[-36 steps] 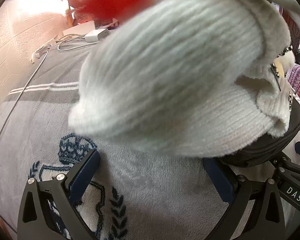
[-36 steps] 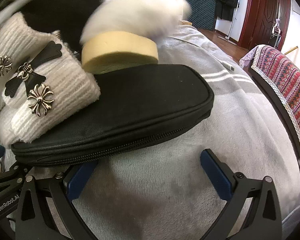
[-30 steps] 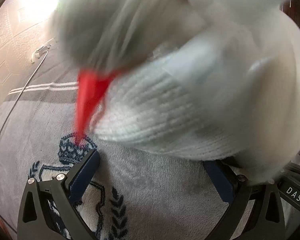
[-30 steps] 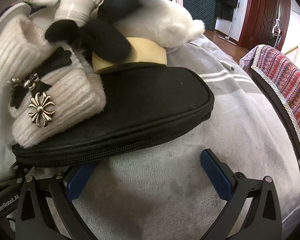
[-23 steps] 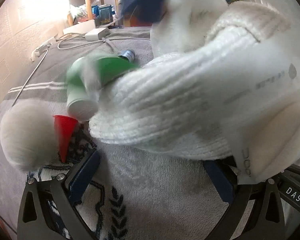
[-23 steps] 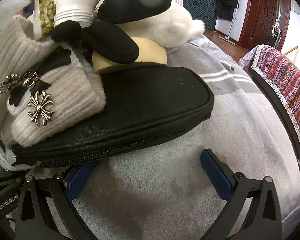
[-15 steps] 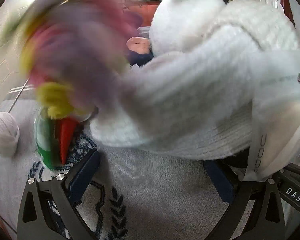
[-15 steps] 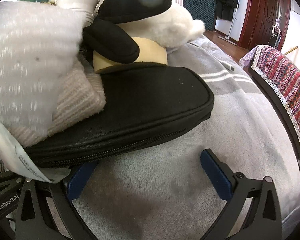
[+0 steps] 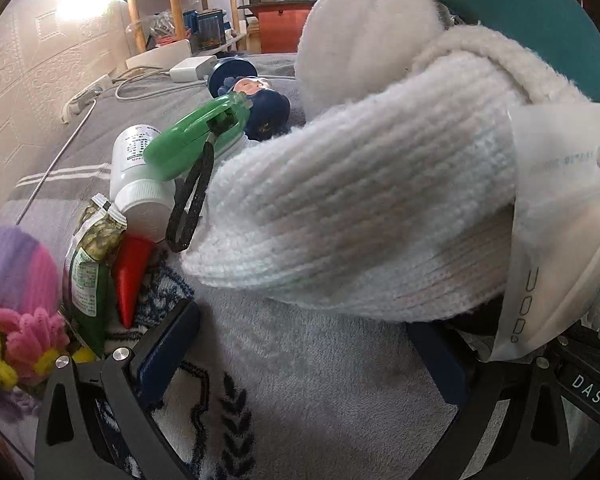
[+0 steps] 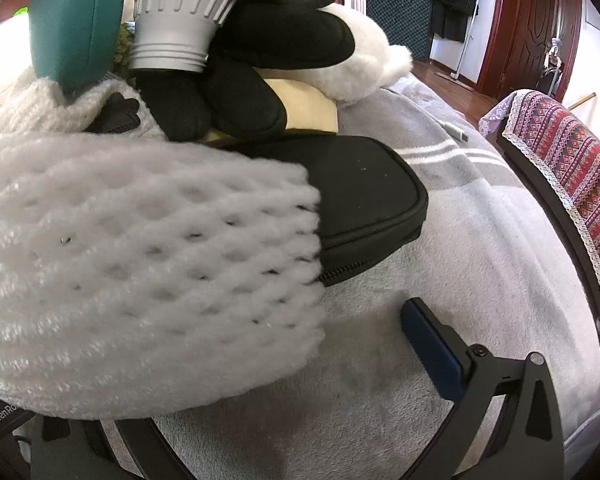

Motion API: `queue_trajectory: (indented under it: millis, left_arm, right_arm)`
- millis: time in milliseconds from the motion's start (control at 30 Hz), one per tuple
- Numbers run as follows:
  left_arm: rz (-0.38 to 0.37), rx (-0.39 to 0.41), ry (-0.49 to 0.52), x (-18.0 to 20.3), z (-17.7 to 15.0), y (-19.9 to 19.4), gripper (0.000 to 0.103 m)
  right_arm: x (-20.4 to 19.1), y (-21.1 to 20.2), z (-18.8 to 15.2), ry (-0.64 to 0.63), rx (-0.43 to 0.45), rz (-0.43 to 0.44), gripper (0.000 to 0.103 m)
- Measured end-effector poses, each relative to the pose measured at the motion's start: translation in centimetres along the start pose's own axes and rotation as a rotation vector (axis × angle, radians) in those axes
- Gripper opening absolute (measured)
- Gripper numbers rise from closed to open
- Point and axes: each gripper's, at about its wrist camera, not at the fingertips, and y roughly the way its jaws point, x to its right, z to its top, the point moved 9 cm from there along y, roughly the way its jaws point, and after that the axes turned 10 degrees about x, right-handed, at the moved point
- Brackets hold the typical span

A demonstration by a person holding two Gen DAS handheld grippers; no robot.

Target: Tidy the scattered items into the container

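Left tool wide open, empty; white foam net sleeve just landed on pile, tidying not started.

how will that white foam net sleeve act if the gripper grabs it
The white foam net sleeve looks airy and open-celled, so it is probably very light and will squash between the fingers. It lies loosely across the black zip pouch, so a push would likely slide it.

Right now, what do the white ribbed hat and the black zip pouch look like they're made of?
The white ribbed hat looks like soft knitted yarn, wool or acrylic: raised ribs, fuzzy matte surface. The black zip pouch looks like woven synthetic fabric, probably nylon or polyester: fine matte weave, zip along its edge.
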Motion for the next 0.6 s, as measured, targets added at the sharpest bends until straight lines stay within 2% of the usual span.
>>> queue_trajectory:
  millis: [600]
  left_arm:
    - [-0.002,0.000,-0.001,-0.05,0.25,0.38,0.103]
  right_arm:
    - [0.10,0.14,0.06,-0.001,0.000,-0.002,0.103]
